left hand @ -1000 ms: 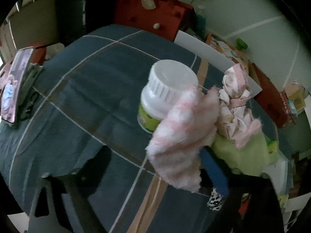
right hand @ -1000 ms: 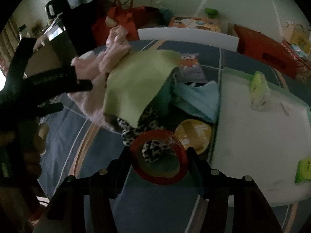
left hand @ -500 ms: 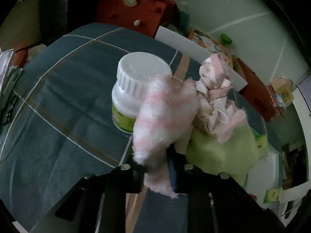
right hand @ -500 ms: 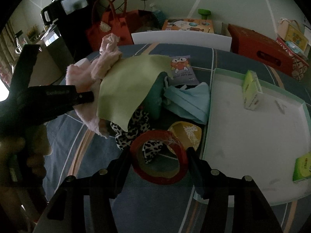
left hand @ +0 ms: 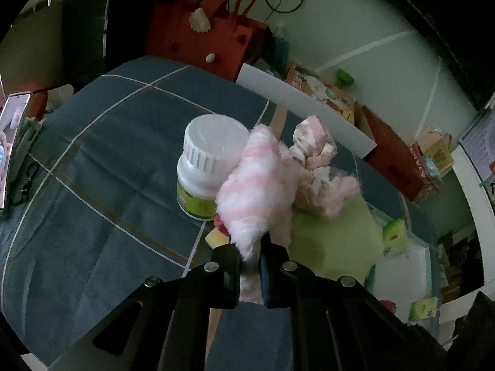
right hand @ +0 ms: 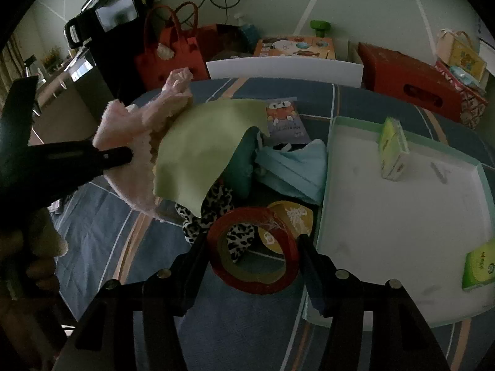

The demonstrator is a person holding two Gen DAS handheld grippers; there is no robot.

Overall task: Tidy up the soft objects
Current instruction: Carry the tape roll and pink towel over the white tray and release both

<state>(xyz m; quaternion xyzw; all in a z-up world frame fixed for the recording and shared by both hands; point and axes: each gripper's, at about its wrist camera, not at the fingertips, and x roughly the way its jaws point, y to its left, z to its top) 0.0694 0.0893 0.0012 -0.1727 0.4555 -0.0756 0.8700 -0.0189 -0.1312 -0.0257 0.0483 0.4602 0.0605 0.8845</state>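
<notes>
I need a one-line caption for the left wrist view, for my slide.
Left gripper shut on a fluffy pink-and-white cloth, beside a white-capped bottle.

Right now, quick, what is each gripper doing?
Left gripper: shut on the fluffy pink-and-white striped cloth.
Right gripper: closed around the red ring-shaped tape roll.

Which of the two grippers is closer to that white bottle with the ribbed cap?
Left. The left gripper sits just in front of the white bottle, clamping the fluffy pink cloth. The right gripper, holding the red tape roll, is beyond the cloth pile.
</notes>
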